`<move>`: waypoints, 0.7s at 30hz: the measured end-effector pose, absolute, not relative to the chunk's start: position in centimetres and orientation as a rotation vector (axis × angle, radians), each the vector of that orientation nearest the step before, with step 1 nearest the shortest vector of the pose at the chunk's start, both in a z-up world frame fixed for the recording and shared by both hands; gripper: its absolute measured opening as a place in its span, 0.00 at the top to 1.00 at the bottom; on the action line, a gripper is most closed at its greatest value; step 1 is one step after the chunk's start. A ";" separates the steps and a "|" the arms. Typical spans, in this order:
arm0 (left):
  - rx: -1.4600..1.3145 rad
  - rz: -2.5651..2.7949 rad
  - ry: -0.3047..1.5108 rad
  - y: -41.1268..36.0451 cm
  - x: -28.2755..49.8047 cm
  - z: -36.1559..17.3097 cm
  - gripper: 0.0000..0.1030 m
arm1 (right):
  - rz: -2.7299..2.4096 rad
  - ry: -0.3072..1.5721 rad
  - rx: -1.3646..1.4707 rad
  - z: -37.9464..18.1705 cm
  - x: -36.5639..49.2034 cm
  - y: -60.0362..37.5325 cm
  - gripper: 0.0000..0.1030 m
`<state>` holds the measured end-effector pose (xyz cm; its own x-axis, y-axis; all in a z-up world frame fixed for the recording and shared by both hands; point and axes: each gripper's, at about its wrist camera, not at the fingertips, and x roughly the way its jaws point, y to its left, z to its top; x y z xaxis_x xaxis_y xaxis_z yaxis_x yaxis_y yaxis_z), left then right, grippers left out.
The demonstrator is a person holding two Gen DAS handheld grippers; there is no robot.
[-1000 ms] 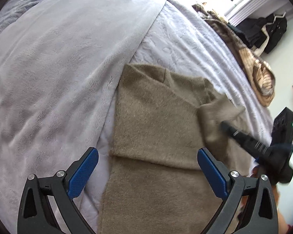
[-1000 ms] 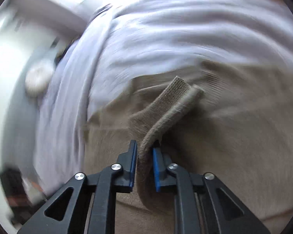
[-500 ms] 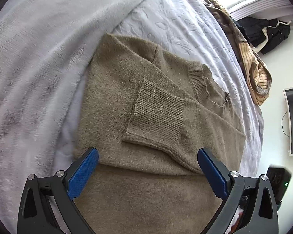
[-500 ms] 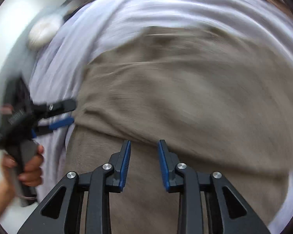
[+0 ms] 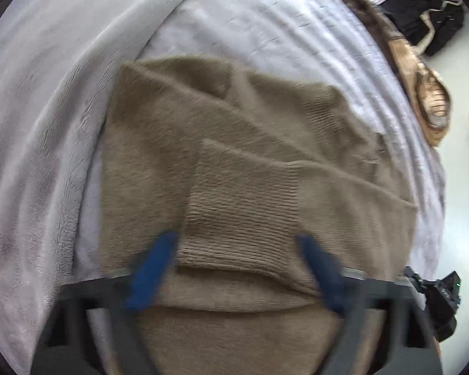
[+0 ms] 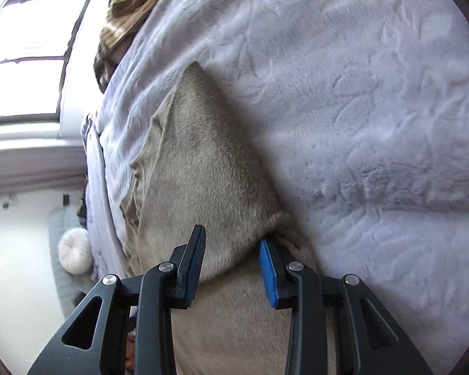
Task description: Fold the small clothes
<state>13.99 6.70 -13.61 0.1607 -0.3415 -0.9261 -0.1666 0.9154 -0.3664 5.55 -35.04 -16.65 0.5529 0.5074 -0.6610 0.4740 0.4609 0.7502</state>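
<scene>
Jaws of the left gripper (image 5: 237,268) are closing, blurred, with the ribbed cuff (image 5: 244,215) of the brown sweater (image 5: 178,143) lying between the blue pads but not yet pinched. This gripper is pointing steeply down at the sweater, which is lying folded on the pale bedspread (image 5: 265,25), its sleeve crossing the body. Jaws of the right gripper (image 6: 231,259) are opening and standing apart, gripping nothing, over a folded edge of the sweater (image 6: 209,168). That gripper is slanting down at the sweater's side, right beside the bare bedspread (image 6: 375,109). A grey fleece blanket (image 5: 47,109) is bordering the sweater on the left of the left view. Striped clothes (image 5: 428,100) are lying at the bed's far edge, well apart. Open bedspread is surrounding the sweater beyond its top edge.
</scene>
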 end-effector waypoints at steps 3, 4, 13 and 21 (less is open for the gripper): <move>-0.488 -0.120 1.403 7.9 13.7 -13.4 0.86 | -0.005 1.067 1.149 -17.1 5.6 -35.7 0.92; -0.515 -0.125 1.388 8.2 13.5 -12.9 0.86 | -0.010 1.076 1.137 -17.0 5.7 -35.8 0.93; -0.373 -0.113 1.359 7.5 10.8 -12.6 0.86 | 0.082 1.082 0.878 -14.4 7.1 -36.4 0.94; -0.264 -0.016 1.344 9.3 9.3 -10.3 0.85 | 0.092 1.137 0.859 -15.8 6.0 -36.9 0.88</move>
